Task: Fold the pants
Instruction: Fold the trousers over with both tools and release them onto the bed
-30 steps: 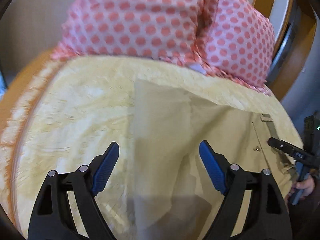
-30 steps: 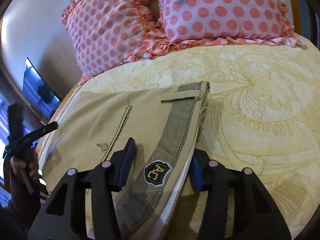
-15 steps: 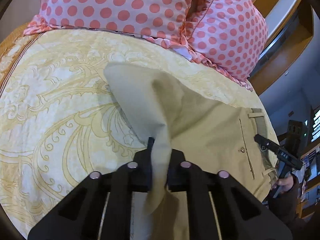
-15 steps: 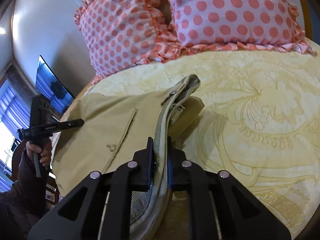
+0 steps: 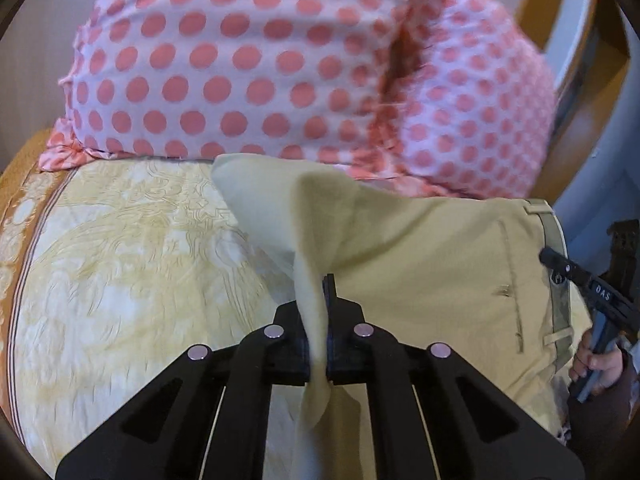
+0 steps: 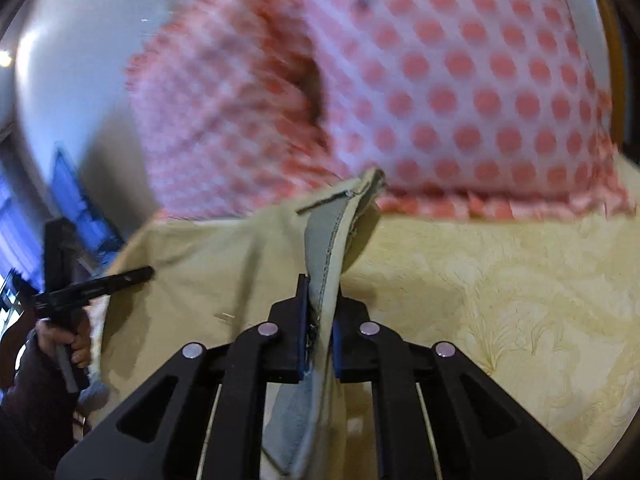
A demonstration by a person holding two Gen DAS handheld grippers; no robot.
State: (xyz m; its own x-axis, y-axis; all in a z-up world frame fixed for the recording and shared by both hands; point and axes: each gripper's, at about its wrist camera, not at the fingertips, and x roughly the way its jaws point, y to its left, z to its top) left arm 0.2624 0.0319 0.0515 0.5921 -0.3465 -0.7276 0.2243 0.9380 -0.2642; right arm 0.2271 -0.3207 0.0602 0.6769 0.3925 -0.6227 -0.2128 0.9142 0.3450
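Khaki pants (image 5: 420, 256) lie on a yellow patterned bedspread (image 5: 120, 264). My left gripper (image 5: 318, 320) is shut on the folded leg end of the pants and lifts it off the bed. My right gripper (image 6: 320, 316) is shut on the grey-lined waistband (image 6: 324, 248) and holds that edge raised. The pants (image 6: 200, 272) sag between the two grippers. The right gripper also shows at the right edge of the left wrist view (image 5: 576, 276), and the left gripper at the left edge of the right wrist view (image 6: 92, 286).
Two pink polka-dot pillows (image 5: 260, 60) stand at the head of the bed, just beyond the pants; they also show in the right wrist view (image 6: 460, 80). A wooden headboard (image 5: 576, 92) rises at the right. A dark screen (image 6: 68, 184) hangs on the left wall.
Both grippers went from open to shut on the pants. They have since lifted the leg end and the waistband and carried them toward the pillows.
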